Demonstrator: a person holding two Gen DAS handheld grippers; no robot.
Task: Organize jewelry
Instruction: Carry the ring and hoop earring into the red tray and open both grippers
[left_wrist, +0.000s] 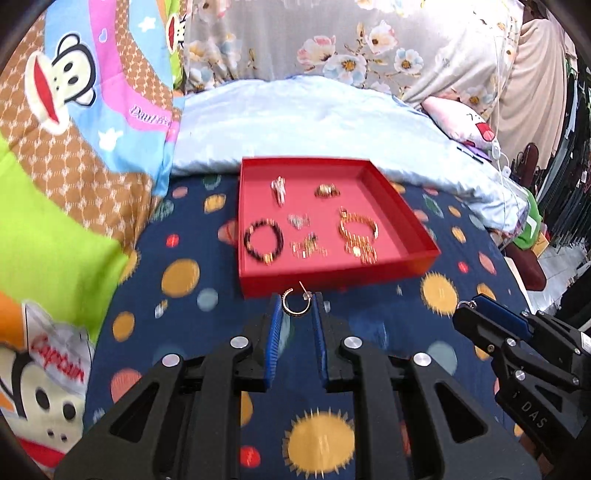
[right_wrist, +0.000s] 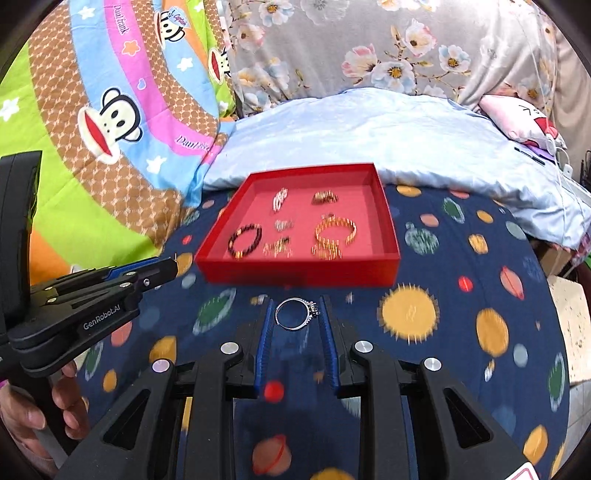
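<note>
the bed, under a navy planet-print sheet (left_wrist: 184, 302), carries a red tray (left_wrist: 402, 221) well forward of both tools. in the tray lie a dark bead bracelet (left_wrist: 263, 240), a gold chain bracelet (left_wrist: 357, 232) and several smaller pieces, apart from one another. the left gripper (left_wrist: 295, 306) is clenched on a small gold hoop earring (left_wrist: 293, 303), held by its rim, post upward. the right gripper (right_wrist: 295, 314) is clenched on a silver ring (right_wrist: 293, 314), band across the pads, stone setting against the right pad. judgement: both pieces are light, rigid and slippery; the earring post looks bendable, so grip on the hoop is correct. each needs a low release onto bare tray floor.
</note>
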